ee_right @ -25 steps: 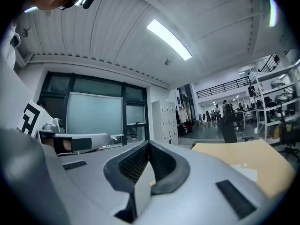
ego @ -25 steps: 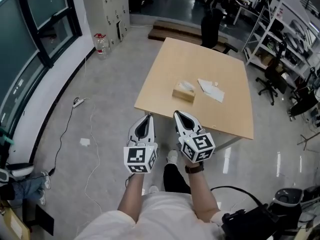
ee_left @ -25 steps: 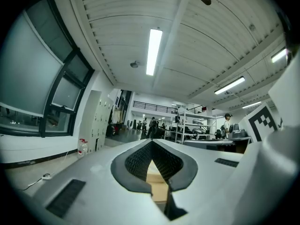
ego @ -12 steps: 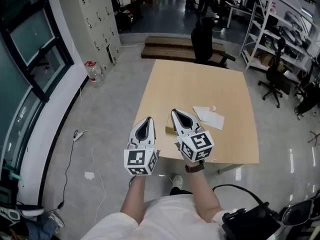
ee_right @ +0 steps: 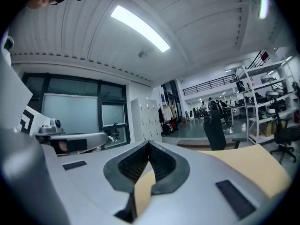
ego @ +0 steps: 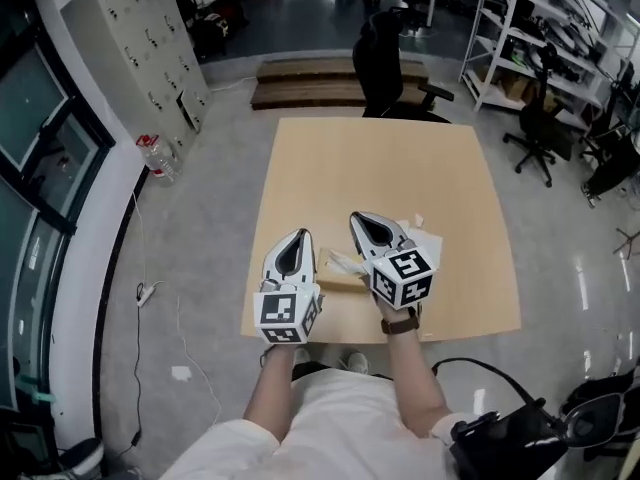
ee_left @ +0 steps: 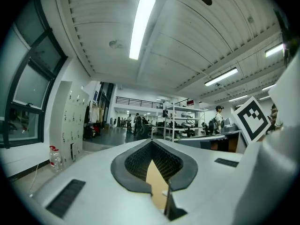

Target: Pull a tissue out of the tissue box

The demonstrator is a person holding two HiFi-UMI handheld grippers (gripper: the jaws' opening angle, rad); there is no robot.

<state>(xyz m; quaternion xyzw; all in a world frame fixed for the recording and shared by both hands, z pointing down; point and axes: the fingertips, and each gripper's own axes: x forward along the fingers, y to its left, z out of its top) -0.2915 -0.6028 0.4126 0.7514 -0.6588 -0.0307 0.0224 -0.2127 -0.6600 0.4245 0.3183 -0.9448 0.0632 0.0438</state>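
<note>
The tan tissue box point(ego: 336, 279) lies near the front edge of the wooden table point(ego: 370, 158), with a white tissue point(ego: 341, 262) sticking out of its top. In the head view it shows only in the gap between my two grippers. My left gripper point(ego: 300, 234) hovers just left of it, jaws shut and empty; in the left gripper view point(ee_left: 151, 142) the tips meet. My right gripper point(ego: 358, 217) sits just right of the box, also shut with nothing held, as in the right gripper view point(ee_right: 149, 144). A loose white tissue point(ego: 424, 238) lies on the table right of it.
A black office chair point(ego: 385, 63) stands at the table's far edge, with a low wooden platform point(ego: 300, 83) behind it. Another chair point(ego: 535, 133) and metal shelves point(ego: 540, 28) are at the right. A water bottle point(ego: 158, 158), lockers point(ego: 140, 28) and a floor cable point(ego: 150, 293) are at the left.
Both grippers have travelled forward to the table. They were over the floor short of it and now flank the tissue box, still shut.
</note>
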